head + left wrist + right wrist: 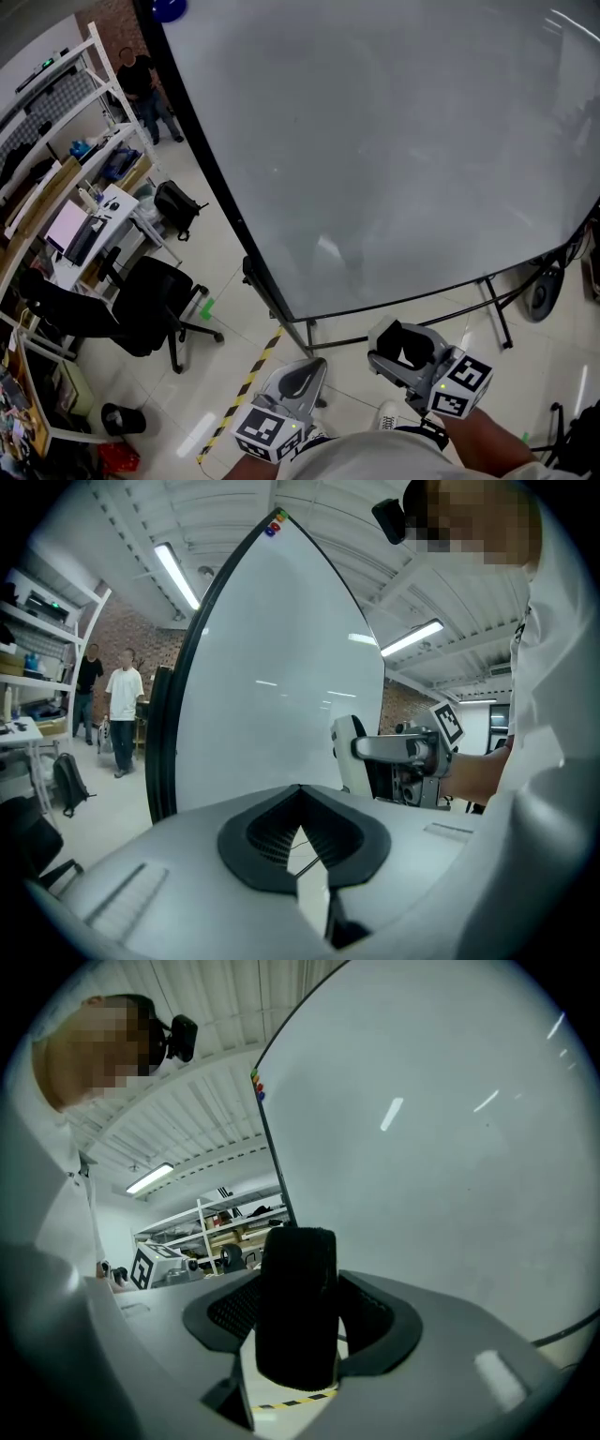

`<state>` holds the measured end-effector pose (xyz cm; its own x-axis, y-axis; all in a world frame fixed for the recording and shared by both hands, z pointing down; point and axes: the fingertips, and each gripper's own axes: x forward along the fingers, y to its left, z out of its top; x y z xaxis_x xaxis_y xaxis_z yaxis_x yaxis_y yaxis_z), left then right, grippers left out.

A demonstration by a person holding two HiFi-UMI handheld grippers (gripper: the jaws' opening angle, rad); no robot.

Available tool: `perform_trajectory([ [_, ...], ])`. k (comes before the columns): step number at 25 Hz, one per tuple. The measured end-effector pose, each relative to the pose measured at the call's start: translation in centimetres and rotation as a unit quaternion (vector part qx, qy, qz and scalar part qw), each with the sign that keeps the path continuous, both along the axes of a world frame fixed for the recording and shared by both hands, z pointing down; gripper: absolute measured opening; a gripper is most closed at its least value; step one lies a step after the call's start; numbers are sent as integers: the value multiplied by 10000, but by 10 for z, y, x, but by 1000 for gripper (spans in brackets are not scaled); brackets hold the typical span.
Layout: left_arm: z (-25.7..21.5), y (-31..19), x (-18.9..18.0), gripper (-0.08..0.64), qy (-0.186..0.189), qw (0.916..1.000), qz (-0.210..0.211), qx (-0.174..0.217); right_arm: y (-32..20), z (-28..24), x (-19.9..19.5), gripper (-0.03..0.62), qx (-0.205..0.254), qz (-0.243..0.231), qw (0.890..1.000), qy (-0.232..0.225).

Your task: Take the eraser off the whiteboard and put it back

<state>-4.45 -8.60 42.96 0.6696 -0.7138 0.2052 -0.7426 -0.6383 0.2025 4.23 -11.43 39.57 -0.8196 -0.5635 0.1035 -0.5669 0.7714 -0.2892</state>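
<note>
Right gripper point(403, 344): jaws clamped on the black felt block eraser point(297, 1309), one pad against each of its sides.
Eraser position: upright between the jaws, its top rising above the pads; carried in the gripper, off the board's face.
Left gripper point(300, 795): jaws together, nothing between them; held to the left of the right gripper and just nearer the person.
Large white whiteboard with black frame point(375, 141): stands directly beyond both grippers; its surface is bare and shows only light reflections.
Small coloured magnets point(275, 524): clustered at the board's top corner.
Black metal stand legs point(497, 314): under the board's lower edge, on the pale tiled floor.
Yellow-and-black floor tape point(251, 373): runs on the floor just left of the left gripper.
Black office chair point(155, 295): well left of the board, beside a desk.
Standing person point(142, 82): far left, near white shelving point(94, 89).
</note>
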Motion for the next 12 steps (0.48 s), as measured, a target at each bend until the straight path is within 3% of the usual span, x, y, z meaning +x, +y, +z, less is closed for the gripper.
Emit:
perform_trajectory([
  [6,-8,6,-4,17,82,10000,-15,6,18,10,12,242,319,35,9980,541],
  [12,-6,11,-4,17,-92,9999,1,82,30,21,30,242,212,135,9980,577],
])
